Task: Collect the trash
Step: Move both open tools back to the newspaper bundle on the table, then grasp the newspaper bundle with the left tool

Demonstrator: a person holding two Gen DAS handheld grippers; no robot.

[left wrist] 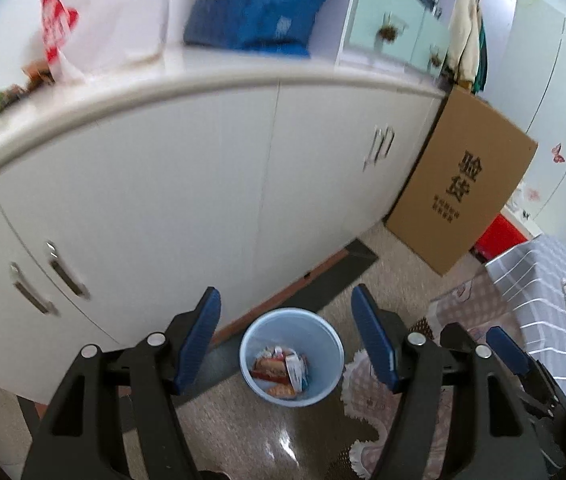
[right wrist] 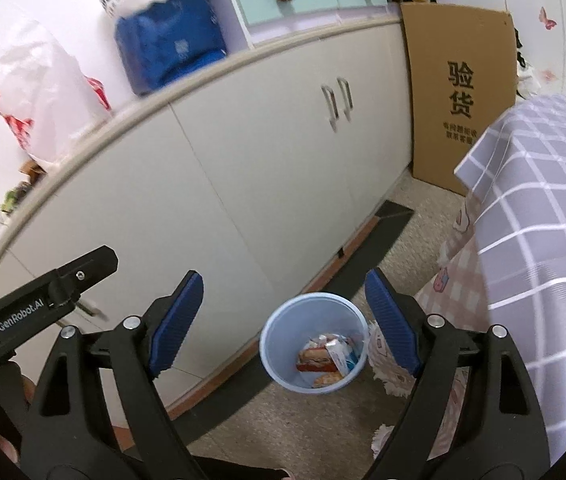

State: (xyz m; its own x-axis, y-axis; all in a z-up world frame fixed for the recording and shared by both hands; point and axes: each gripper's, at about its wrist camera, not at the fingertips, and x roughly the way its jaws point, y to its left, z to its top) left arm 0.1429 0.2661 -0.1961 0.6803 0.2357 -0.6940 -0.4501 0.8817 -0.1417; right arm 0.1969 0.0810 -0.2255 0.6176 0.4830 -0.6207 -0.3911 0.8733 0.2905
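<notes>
Above the blue bin, both the left gripper and right gripper are open and empty, so aim next for the wrappers at far left on the worktop.

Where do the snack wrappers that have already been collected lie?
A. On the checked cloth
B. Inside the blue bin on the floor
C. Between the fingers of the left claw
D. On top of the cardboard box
B: the wrappers lie at the bottom of the bin, which stands on the floor by the cabinet.
</notes>
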